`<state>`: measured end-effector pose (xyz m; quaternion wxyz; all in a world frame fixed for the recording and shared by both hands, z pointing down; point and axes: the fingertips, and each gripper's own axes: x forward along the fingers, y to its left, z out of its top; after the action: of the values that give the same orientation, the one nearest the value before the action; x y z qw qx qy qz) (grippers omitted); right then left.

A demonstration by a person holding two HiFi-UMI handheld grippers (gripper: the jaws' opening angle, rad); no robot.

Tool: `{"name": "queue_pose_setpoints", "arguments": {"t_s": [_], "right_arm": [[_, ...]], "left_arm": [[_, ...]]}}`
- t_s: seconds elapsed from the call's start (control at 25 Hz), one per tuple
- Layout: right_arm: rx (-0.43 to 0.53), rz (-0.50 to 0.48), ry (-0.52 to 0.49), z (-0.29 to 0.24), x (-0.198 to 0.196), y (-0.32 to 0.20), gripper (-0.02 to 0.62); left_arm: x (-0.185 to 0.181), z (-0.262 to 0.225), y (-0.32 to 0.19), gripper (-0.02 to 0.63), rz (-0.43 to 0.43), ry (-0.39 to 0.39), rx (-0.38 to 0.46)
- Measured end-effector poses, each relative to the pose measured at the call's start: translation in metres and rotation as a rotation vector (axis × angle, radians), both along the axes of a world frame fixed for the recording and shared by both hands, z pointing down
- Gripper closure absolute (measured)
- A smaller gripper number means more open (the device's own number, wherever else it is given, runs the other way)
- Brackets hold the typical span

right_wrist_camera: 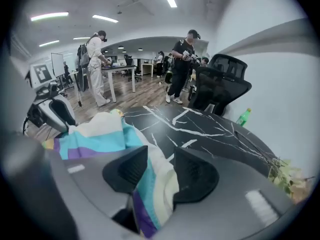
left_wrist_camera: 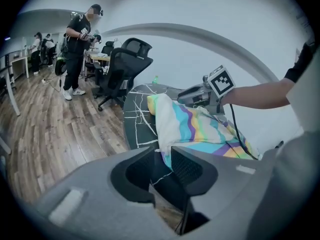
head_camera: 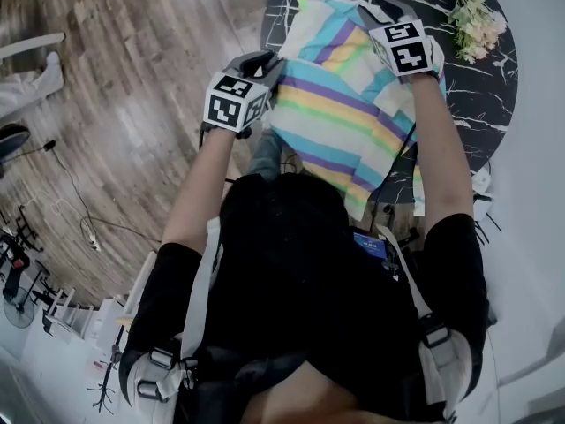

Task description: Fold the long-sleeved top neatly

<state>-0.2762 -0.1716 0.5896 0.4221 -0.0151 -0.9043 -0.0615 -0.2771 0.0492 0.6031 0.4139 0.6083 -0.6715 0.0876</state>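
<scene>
On the black marble-patterned table (head_camera: pixel 481 95), the long-sleeved top (head_camera: pixel 353 104) lies as a bunched, partly folded mass of cream fabric with turquoise, purple, yellow and green stripes. Its near portion hangs over the table edge toward the person. A small bunch of flowers (head_camera: pixel 475 23) lies on the table, apart from the top on its right side.

Left gripper (head_camera: pixel 267 63): positioned at the left edge of the top. In the left gripper view, the jaws of the left gripper (left_wrist_camera: pixel 162 151) stand a narrow gap apart. A cream-and-turquoise edge of the top (left_wrist_camera: pixel 200 129) sits at the jaw tips. The pads do not clamp it; table (left_wrist_camera: pixel 137 119) and wood floor show through the rest of the gap.

Right gripper (head_camera: pixel 381 9): positioned at the far right part of the top. In the right gripper view, the jaws of the right gripper (right_wrist_camera: pixel 161 156) stand moderately apart. A fold of the top (right_wrist_camera: pixel 100 136) runs through the gap between them, striped purple, turquoise and cream. The fabric lies loose between the pads and is not pinched.

Surroundings: a black office chair (right_wrist_camera: pixel 222 81) and a green bottle (right_wrist_camera: pixel 243 117) stand at the far side of the table (right_wrist_camera: pixel 210 129).
</scene>
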Motion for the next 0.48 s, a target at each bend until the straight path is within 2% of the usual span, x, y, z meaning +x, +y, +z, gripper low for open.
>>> {"name": "queue_pose_setpoints", "arguments": {"t_s": [0.24,0.36,0.48], "right_arm": [[0.039,0.05,-0.076,-0.039,0.061,-0.004,0.428],[0.058,0.108,-0.045,-0.042,0.107,-0.007,0.43],[0.061,0.201,-0.016,-0.043,0.163,-0.016,0.43]], "left_arm": [[0.017,-0.012,0.026,0.495,0.066,-0.024,0.023],[0.03,-0.025,0.023,0.497,0.1,-0.033,0.042],[0.061,-0.043,0.004,0.5,0.173,-0.015,0.086]]}}
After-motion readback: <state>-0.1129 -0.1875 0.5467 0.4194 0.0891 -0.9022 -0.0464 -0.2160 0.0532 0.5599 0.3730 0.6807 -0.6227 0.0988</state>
